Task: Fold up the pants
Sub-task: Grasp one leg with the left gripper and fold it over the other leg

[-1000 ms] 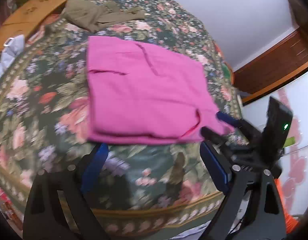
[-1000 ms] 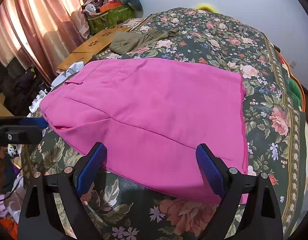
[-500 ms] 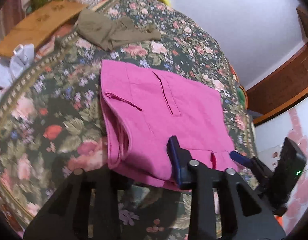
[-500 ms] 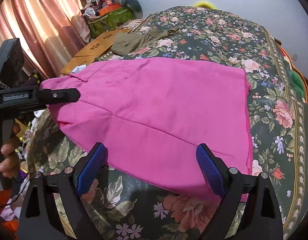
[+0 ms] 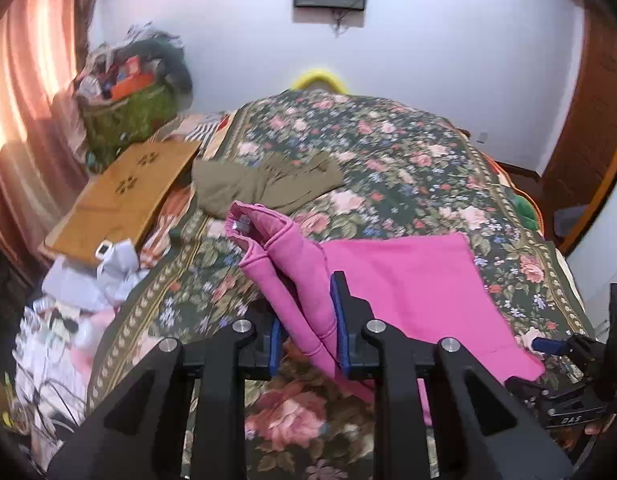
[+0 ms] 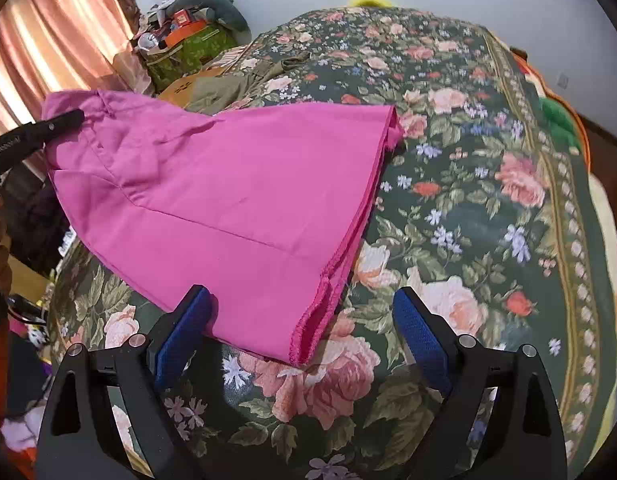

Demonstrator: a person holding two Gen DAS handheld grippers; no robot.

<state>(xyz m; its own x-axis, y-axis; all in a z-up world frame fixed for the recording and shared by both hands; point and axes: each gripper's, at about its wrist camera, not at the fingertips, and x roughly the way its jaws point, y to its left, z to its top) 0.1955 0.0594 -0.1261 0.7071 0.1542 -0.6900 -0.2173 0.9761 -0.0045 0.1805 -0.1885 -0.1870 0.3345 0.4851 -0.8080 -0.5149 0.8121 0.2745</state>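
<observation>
The pink pants (image 5: 408, 284) lie on the floral bedspread (image 5: 388, 148). My left gripper (image 5: 308, 332) is shut on their bunched waistband end and holds it lifted off the bed. In the right wrist view the pants (image 6: 228, 200) rise from the bed toward the left gripper (image 6: 56, 124) at the upper left. My right gripper (image 6: 304, 332) is open, its blue pads either side of the hem corner lying on the bed, not touching it. It also shows in the left wrist view (image 5: 548, 346) at the far right.
Olive-green clothing (image 5: 264, 184) lies further up the bed. A wooden board (image 5: 124, 196) and white clutter (image 5: 80, 280) sit off the bed's left edge. A full green basket (image 5: 128, 112) stands by the curtain. The bedspread (image 6: 488, 200) is bare to the right.
My left gripper closed on the waistband end and lifted it, tilting up to face the headboard wall. The right gripper stayed open by the hem; the cloth has drawn leftward.
</observation>
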